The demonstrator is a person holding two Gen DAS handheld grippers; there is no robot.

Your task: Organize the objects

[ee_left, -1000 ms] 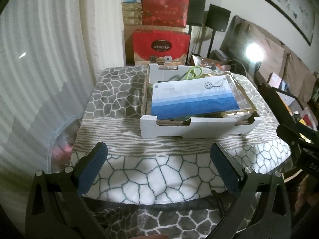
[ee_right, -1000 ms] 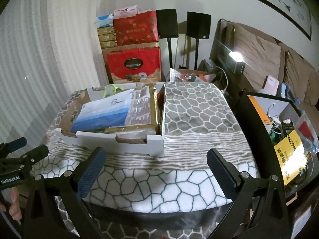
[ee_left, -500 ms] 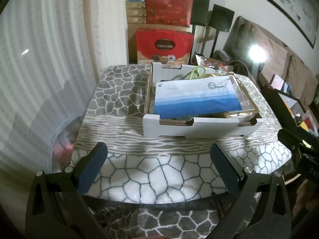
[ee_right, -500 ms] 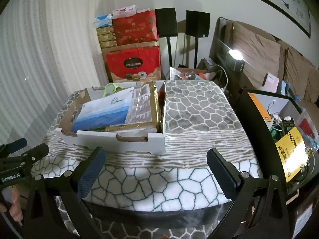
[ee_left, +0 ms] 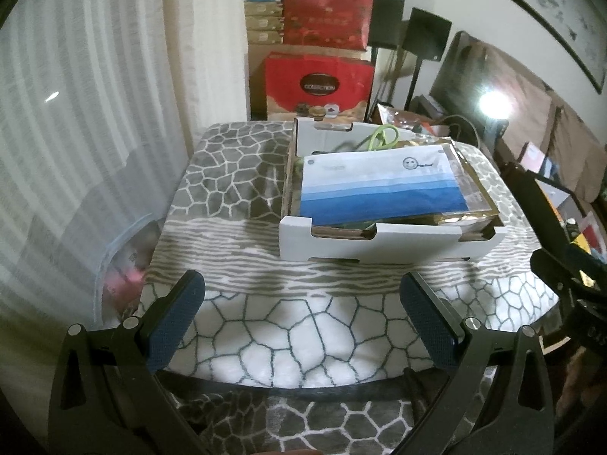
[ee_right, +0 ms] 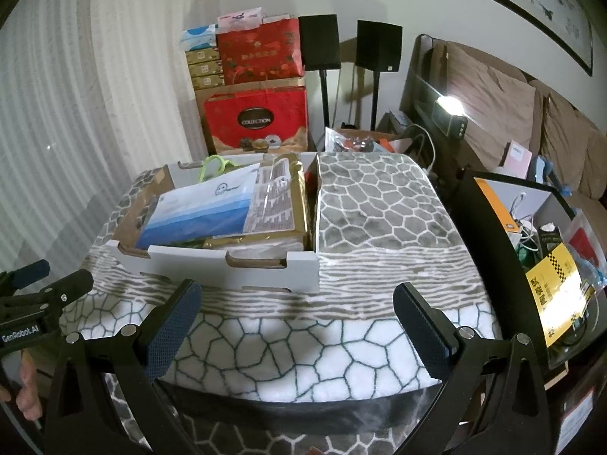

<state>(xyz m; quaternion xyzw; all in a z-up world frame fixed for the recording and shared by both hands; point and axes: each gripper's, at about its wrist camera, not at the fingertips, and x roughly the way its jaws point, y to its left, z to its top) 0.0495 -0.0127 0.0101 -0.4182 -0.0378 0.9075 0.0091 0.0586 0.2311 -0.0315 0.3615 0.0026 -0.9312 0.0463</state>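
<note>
A white cardboard box [ee_left: 379, 244] [ee_right: 235, 271] sits on a table under a grey and white patterned blanket [ee_left: 303, 326] [ee_right: 379, 208]. On top of its contents lies a blue and white packet [ee_left: 379, 189] [ee_right: 201, 212], over a gold package [ee_right: 292, 197]; a green handle [ee_left: 383, 138] [ee_right: 214, 163] pokes up at the back. My left gripper [ee_left: 301, 320] hangs open over the table's near edge, short of the box. My right gripper [ee_right: 296, 322] is open too, near the box's front right corner. Neither holds anything.
Red gift boxes [ee_left: 318, 83] [ee_right: 256, 121] and stacked cartons stand behind the table, beside two black speakers [ee_right: 349, 41]. A curtain [ee_left: 76, 113] hangs to the left. A black shelf with clutter [ee_right: 542, 250] and a sofa [ee_right: 531, 113] lie to the right.
Both grippers have drifted slightly; the box sits a little farther right and lower in the left wrist view. Both stay open and empty.
</note>
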